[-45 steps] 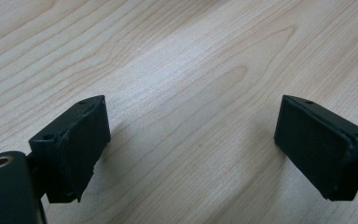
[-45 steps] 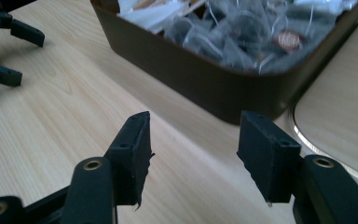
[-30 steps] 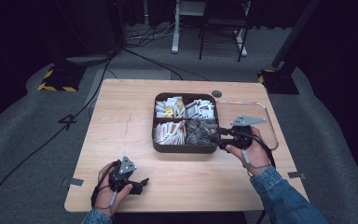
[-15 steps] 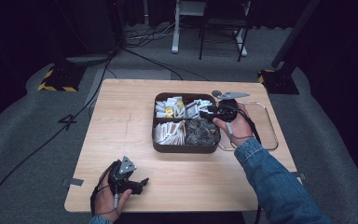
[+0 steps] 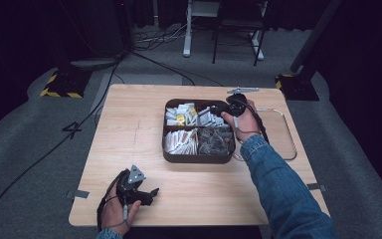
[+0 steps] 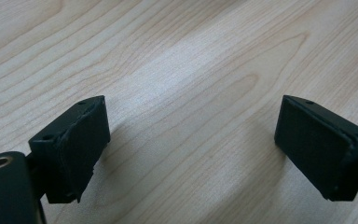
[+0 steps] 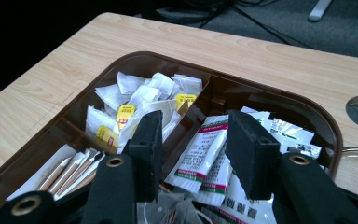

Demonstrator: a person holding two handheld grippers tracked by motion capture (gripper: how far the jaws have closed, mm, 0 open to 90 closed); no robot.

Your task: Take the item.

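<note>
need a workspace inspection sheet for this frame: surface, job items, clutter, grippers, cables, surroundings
Surface: wooden table, mostly bare; round hole near the far right.
Job's things: brown four-part tray; white packets between the right gripper's jaws, not yet clamped.
Clutter: clear tray right of the brown one; tape strips at the table's edges.
Grippers: left gripper open, low over bare wood; right gripper open over the far right compartment.
Cables: black cable across the floor, more behind the table.
Surroundings: grey carpet, dark room, striped base.

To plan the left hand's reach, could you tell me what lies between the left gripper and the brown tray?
Only bare wooden table in the high view, between left gripper and brown tray.
</note>
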